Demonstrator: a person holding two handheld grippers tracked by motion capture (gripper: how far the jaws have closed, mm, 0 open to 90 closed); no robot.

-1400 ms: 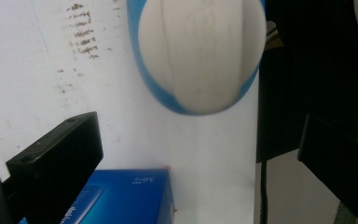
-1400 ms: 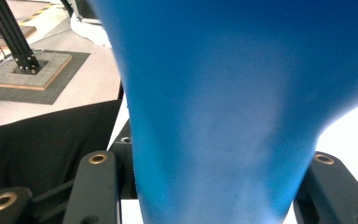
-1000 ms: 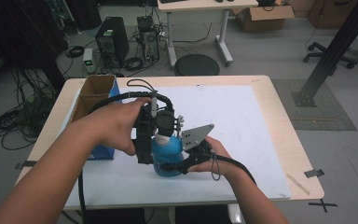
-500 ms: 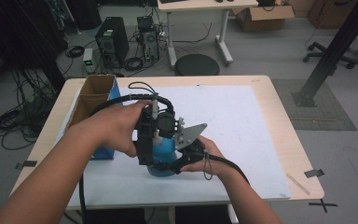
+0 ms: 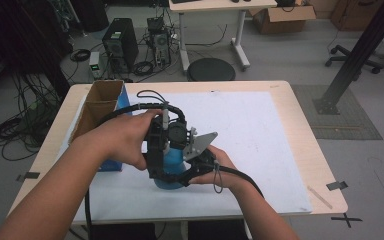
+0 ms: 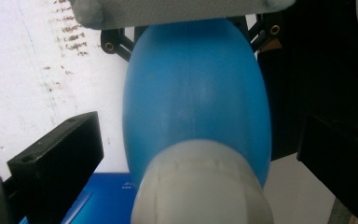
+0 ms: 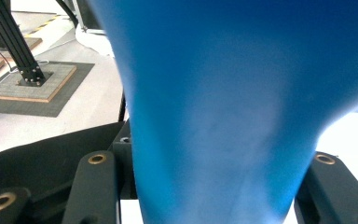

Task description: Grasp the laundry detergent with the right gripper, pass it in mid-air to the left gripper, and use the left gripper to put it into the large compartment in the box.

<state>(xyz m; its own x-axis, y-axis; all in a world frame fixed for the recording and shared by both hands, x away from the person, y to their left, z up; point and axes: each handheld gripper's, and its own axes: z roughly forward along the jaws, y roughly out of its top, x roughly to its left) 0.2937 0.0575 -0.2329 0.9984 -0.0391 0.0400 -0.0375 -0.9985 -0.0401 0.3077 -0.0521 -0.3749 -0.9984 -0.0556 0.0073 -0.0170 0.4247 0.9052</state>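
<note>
Both hands have slid nearer; the right gripper [image 5: 172, 177] clamps the blue bottle [image 5: 172, 162], the left gripper [image 5: 162, 150] spread around it.

No legible text, labels, brands or numbers anywhere. Blue box [image 6: 103, 200], left gripper view: faint pale print on top face, too blurred to read. White sheet [image 6: 23, 70] on table: dark smudged marks, no letters. Floor, high view: black tape cross [image 5: 348, 219], a mark only.
</note>
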